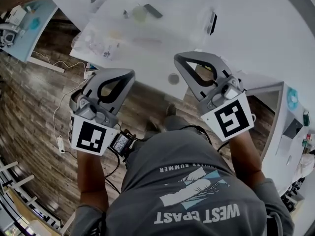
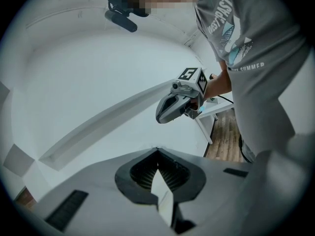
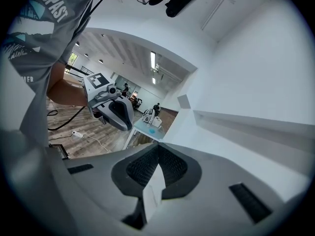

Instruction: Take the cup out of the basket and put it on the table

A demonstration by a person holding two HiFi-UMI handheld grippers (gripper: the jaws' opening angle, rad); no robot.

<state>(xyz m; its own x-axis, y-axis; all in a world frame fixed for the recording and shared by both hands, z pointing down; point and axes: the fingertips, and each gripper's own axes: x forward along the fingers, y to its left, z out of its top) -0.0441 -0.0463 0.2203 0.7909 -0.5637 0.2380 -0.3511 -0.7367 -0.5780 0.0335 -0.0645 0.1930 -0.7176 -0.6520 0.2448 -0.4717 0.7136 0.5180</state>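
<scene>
In the head view you hold both tools up close to your chest, short of the white table (image 1: 256,28). Your left gripper (image 1: 130,74) is over the wooden floor (image 1: 29,112), and your right gripper (image 1: 177,58) is at the table's near edge. The see-through basket (image 1: 93,39) stands on the table ahead of both, well apart from them. Inside it lies a pale round thing, perhaps the cup (image 1: 139,13), too blurred to be sure.

In the left gripper view your fingers (image 2: 147,173) are closed tip to tip around an empty loop, with nothing held. Beyond them are a white wall (image 2: 74,82), your right gripper (image 2: 161,117) and your grey shirt (image 2: 256,38).

In the right gripper view the fingers (image 3: 172,168) are likewise pressed together at the tips and hold nothing. Your left gripper (image 3: 127,123) hangs at the left, with the wooden floor (image 3: 93,144) behind it.
</scene>
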